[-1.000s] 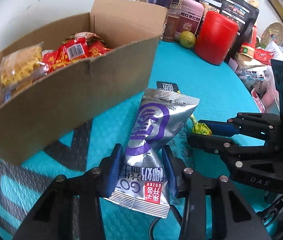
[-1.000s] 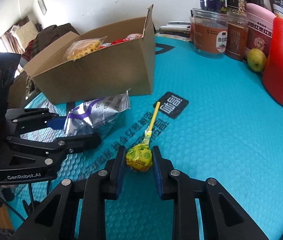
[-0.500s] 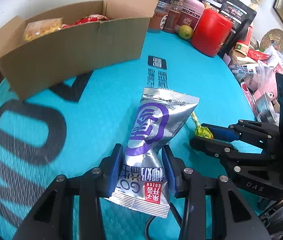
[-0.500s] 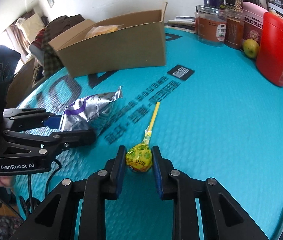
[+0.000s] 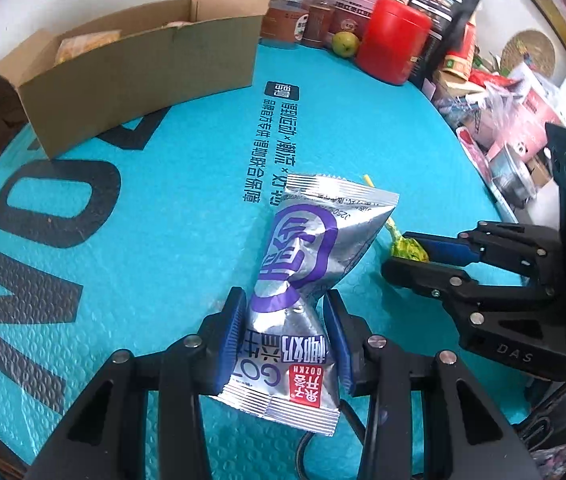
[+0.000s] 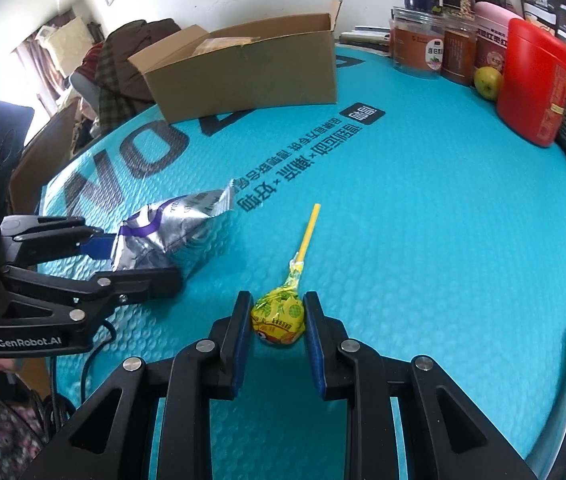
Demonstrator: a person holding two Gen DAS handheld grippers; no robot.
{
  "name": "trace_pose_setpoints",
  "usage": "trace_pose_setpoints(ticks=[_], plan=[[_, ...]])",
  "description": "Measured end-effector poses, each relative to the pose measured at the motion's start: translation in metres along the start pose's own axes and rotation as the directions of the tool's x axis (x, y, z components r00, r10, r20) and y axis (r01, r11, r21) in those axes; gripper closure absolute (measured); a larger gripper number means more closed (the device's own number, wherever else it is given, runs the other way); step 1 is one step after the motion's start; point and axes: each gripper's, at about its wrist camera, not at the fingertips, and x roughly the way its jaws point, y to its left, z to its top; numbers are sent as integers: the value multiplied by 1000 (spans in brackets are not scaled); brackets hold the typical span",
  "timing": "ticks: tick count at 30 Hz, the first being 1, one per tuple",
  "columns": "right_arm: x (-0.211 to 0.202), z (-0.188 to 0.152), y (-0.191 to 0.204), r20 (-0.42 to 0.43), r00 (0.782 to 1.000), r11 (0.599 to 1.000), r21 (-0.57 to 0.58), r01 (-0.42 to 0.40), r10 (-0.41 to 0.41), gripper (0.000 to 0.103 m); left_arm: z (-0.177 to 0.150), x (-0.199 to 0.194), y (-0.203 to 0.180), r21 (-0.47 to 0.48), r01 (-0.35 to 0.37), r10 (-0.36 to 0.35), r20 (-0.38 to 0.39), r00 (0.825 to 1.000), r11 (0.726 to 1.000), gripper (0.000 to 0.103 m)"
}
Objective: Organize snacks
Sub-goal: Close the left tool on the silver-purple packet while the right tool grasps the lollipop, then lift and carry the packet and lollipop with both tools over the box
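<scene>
grippers were both found engaged. left gripper (image 5: 287, 332), black with blue pads, had its fingers drawn narrow and pinched across the waist of a crinkled silver foil snack packet with purple lettering (image 5: 303, 264); the wrapper creased inward at the pads, its sealed far end pointed away from the camera and its near end with the red label lay below the pads. in the right wrist view the same packet (image 6: 171, 228) was seen clamped between the left gripper's (image 6: 139, 258) pads, tilted, with its free end toward the printed text.

right gripper (image 6: 277, 320) had its fingers narrow and closed on the yellow wrapped head of a lollipop with a yellow stick (image 6: 281, 314); both blue pads touched the wrapper, and the stick pointed away from the camera. in the left wrist view the right gripper (image 5: 407, 258) lay just right of the packet, with the lollipop's green-yellow wrapper (image 5: 407, 248) at its tips.

both items were over a teal bubble-textured mat with black printed lettering (image 6: 423, 208); whether they rested on it or were lifted could not be told. open brown cardboard box (image 6: 251, 72) stood at the far side, well apart from both grippers, with packaged snacks partly visible inside. red cylindrical canister (image 6: 535, 80), a small green fruit (image 6: 487, 82) and brown-filled jars (image 6: 419, 50) stood along the far right edge.
</scene>
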Motion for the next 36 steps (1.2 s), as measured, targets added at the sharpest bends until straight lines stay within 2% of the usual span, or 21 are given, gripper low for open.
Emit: trace_pose_setpoints(ticks=[6, 9, 13, 16, 18, 19, 20, 28, 36], plan=[[1, -2, 0, 15, 1000, 1000, 11, 13, -13, 77, 3, 8, -11, 69, -53, 51, 23, 998, 996, 60], [1, -3, 3, 24, 999, 1000, -1, 22, -22, 73, 5, 13, -17, 95, -62, 60, 31, 998, 994, 48], [1, -5, 6, 36, 999, 1000, -5, 28, -28, 72, 8, 17, -22, 110, -104, 100, 42, 994, 988, 48], [1, -6, 7, 44, 998, 999, -7, 34, -34, 72, 8, 15, -18, 78, -77, 73, 56, 996, 994, 48], [1, -6, 8, 48, 998, 999, -9, 42, -41, 73, 8, 13, -16, 62, -71, 67, 58, 996, 996, 55], [1, -7, 7, 52, 997, 999, -6, 50, -50, 75, 8, 12, -15, 53, -79, 76, 62, 995, 995, 63], [1, -7, 7, 53, 997, 998, -2, 58, -58, 78, 7, 11, -13, 45, -74, 71, 65, 995, 996, 64], [-7, -3, 7, 75, 997, 999, 20, 31, -32, 78, 2, 3, -1, -32, -12, 13, 58, 998, 999, 64], [-14, 7, 22, 102, 995, 1000, -5, -9, 9, 78, 1, -21, 7, -61, -7, 14, 107, 994, 998, 68]])
